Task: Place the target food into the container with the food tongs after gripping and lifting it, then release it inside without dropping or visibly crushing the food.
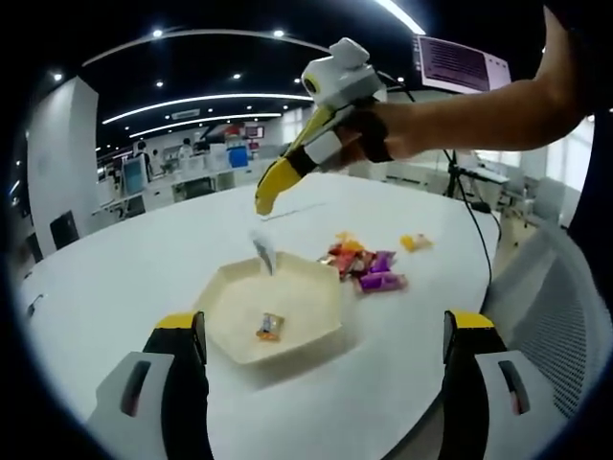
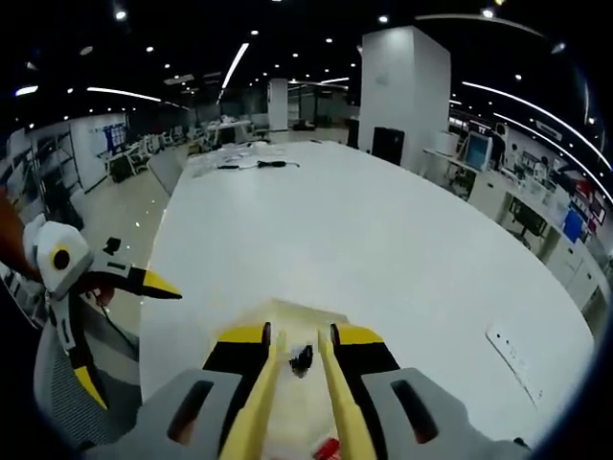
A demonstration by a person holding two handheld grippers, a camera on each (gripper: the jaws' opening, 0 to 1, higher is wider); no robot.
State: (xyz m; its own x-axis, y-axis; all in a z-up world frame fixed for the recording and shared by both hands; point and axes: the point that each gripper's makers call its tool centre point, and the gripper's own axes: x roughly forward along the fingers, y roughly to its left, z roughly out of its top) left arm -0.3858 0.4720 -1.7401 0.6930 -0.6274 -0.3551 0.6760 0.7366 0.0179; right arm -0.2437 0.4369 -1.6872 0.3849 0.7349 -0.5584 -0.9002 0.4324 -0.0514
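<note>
My left gripper (image 1: 324, 359) hangs low over the white bench (image 1: 115, 268), jaws spread wide with nothing between them. Ahead sits the cream tray (image 1: 311, 326) with one wrapped candy (image 1: 269, 327) inside it. The candy pile (image 1: 369, 268) lies on the bench at 2 o'clock of the tray. My right gripper (image 2: 298, 350) hovers above the tray, jaws closed on yellow tongs (image 2: 257, 402); whether their tips pinch anything I cannot tell.
</note>
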